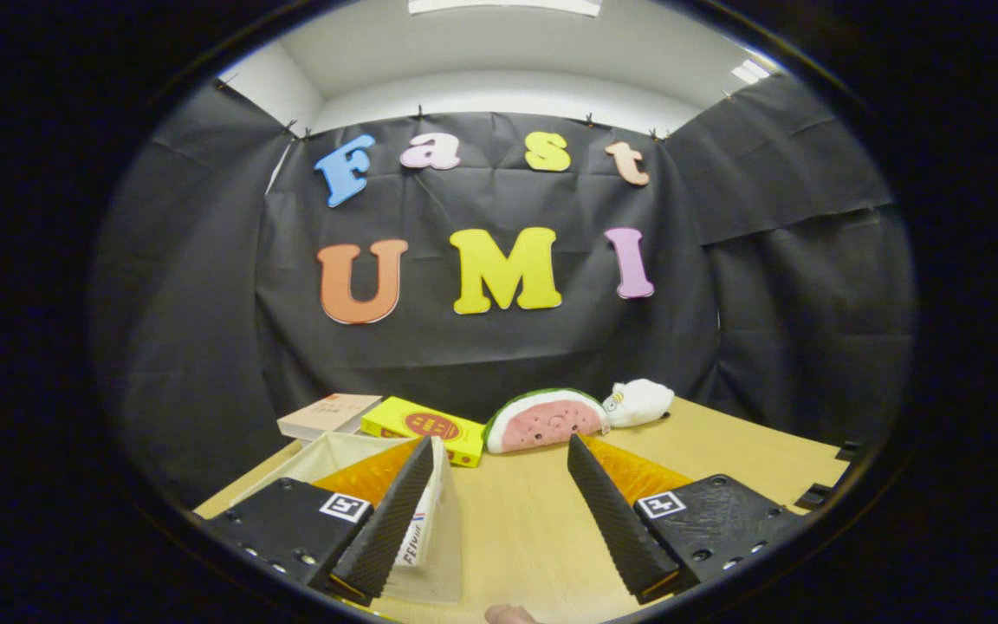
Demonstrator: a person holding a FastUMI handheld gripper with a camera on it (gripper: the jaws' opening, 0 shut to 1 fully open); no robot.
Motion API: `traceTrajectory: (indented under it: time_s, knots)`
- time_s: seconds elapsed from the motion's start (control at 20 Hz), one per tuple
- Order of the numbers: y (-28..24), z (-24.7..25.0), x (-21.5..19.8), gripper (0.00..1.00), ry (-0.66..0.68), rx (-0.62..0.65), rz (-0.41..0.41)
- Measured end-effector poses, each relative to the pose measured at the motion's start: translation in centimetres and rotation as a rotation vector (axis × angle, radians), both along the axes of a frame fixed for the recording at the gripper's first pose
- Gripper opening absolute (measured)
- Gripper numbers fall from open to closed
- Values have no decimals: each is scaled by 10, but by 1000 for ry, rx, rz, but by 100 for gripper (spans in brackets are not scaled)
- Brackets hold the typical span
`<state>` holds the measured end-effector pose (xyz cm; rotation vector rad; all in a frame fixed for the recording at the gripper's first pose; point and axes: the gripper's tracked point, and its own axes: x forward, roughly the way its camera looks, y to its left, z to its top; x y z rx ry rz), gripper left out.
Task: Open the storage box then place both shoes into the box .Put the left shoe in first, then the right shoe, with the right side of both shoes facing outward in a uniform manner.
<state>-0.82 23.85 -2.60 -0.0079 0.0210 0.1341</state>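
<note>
Storage box (pixel 352 459) sits on the wooden table (pixel 724 451) at the left, partly behind the gripper's left finger (pixel 386 520); it looks like a pale, soft-sided or translucent container with thin walls, and a strip with small print shows on the side next to that finger. Much of it is covered by the finger and its mount, so whether its lid is up or down cannot be told, nor what lies inside.

The gripper (pixel 499 511) has its jaws spread wide, released, with nothing between them but bare tabletop. Both fingers are wedge-shaped with a ribbed, finely textured inner face, and each mount carries a small square printed marker.

Beyond the fingers, near the cloth wall, lie a flat beige book or box (pixel 328 414), a yellow carton (pixel 425 426) with a red oval print, a plush toy shaped like a watermelon slice (pixel 544 420) with a green rind and pink flesh, and a small white plush toy (pixel 639 401) just beside it, touching or nearly so. A rounded bit of a finger or thumb (pixel 509 614) shows at the near side, cut off.
</note>
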Motion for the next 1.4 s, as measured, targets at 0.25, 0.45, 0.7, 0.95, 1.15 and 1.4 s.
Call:
traceTrajectory:
  time_s: [0.25, 0.45, 0.7, 0.95, 1.15, 1.4]
  knots:
    - [-45, 3, -38, 96, -114, -128, -8]
    - [-76, 4, -66, 96, -70, -71, 24]
    - [-124, 16, -85, 95, -102, -31, 2]
    - [-173, 10, -81, 96, -63, 1, -48]
    - [-190, 14, -81, 97, -69, 26, -25]
    - [-202, 13, -86, 97, -94, 42, 18]
